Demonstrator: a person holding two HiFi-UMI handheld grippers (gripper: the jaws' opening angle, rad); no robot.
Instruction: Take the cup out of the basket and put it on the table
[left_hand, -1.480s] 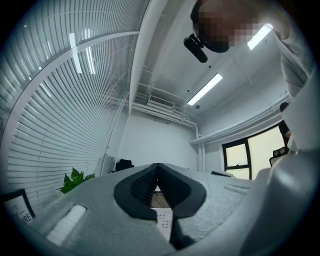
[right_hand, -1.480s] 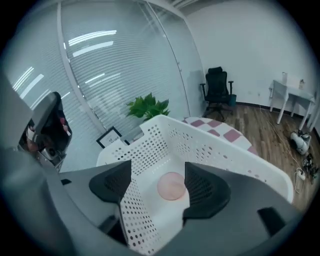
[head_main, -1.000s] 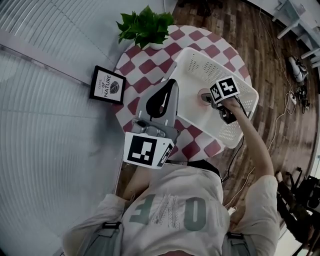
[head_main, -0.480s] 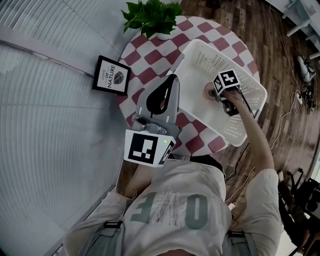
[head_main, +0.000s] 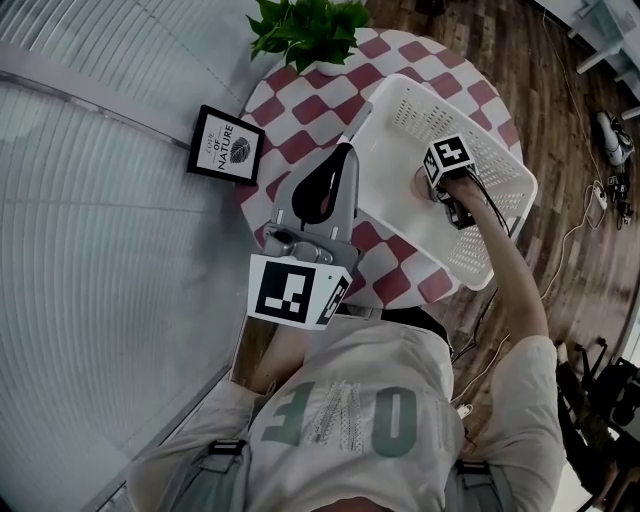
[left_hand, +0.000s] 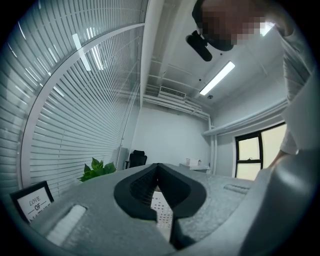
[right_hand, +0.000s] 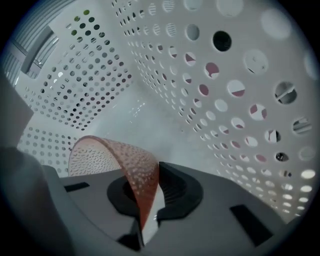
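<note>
Tabletop (head_main: 300, 140): round and checked. It carries the basket, and I see bare checks just left of the basket that could take a set-down.
Basket (head_main: 415, 112): white with perforated walls. I use it as the reference for every position below.
Left tool (left_hand: 158, 167): outside the basket, raised beside its left rim. The jaws are clenched tip to tip with nothing between them.
Right tool (right_hand: 152, 175): inside the basket, near its middle. The jaws are closing, and the pads pinch the cup's thin wall between them.
Cup (right_hand: 135, 165): pinkish and speckled, inside the basket. I cannot tell whether it rests on the basket floor or sits just above it.
Done: I judge the reach into the basket complete and the grasp just being secured.
Remaining: lift the cup above the basket rim, carry it out, stand it on the tabletop beside the basket, and release. I see none of this begun.
</note>
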